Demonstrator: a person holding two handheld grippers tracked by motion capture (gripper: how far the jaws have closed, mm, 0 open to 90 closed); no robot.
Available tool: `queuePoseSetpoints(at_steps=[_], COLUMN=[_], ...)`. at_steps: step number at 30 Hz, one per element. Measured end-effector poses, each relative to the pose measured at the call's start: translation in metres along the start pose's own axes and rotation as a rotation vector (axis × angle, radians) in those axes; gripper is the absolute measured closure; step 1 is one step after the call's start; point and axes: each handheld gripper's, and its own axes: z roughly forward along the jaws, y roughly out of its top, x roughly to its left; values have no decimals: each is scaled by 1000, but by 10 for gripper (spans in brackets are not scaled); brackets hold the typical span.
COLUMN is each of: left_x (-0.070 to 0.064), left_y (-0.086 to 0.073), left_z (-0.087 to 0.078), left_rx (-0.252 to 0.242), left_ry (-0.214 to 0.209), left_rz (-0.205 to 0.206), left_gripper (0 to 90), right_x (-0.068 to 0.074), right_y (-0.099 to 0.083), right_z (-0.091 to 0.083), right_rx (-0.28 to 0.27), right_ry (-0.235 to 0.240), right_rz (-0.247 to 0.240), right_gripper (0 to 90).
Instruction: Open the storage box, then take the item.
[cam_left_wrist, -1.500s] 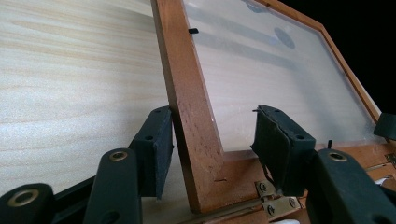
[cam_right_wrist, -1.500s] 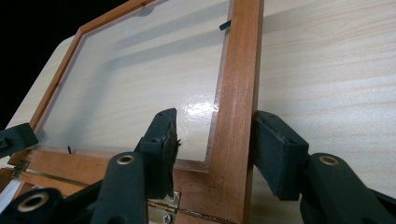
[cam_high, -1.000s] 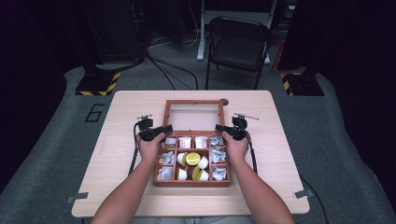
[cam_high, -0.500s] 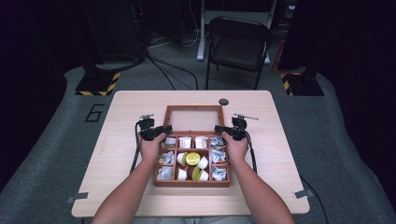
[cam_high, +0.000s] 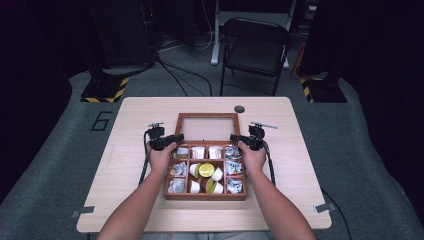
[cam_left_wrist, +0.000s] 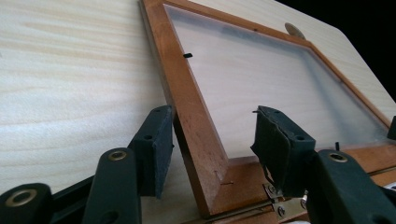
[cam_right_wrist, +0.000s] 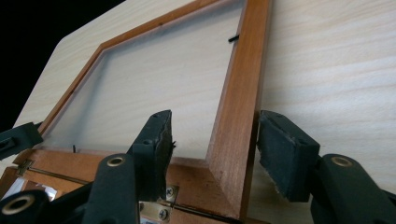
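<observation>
Box lid lies open, flat on the desk, hinged at the far edge of the wooden box. Left gripper jaws apart, straddling the lid's left rail near the hinge corner; outer pad touches or nearly touches the wood. Right gripper jaws apart around the right rail, same spot. Neither clamps.

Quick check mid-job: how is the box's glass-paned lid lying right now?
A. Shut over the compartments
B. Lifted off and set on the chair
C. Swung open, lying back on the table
C: the lid lies flat on the table beyond the open compartments, with each gripper's jaws straddling a side rail.
</observation>
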Motion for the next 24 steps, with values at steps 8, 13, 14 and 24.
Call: queuePoseSetpoints(at_steps=[8, 13, 14, 24], left_x=[-2, -7, -7, -19], left_y=[3, 5, 5, 5], left_z=[-12, -27, -30, -65], left_rx=[-8, -3, -6, -10], left_ry=[-12, -19, -22, -64], left_rz=[8, 45, 53, 125], left_gripper=[448, 443, 442, 431], right_x=[4, 20, 24, 64], right_y=[5, 3, 2, -24], right_z=[-16, -31, -34, -66], right_rx=[-41, -31, -23, -16], right_ry=[-24, -9, -9, 37], right_rz=[-78, -191, -225, -493], right_gripper=[425, 405, 400, 407])
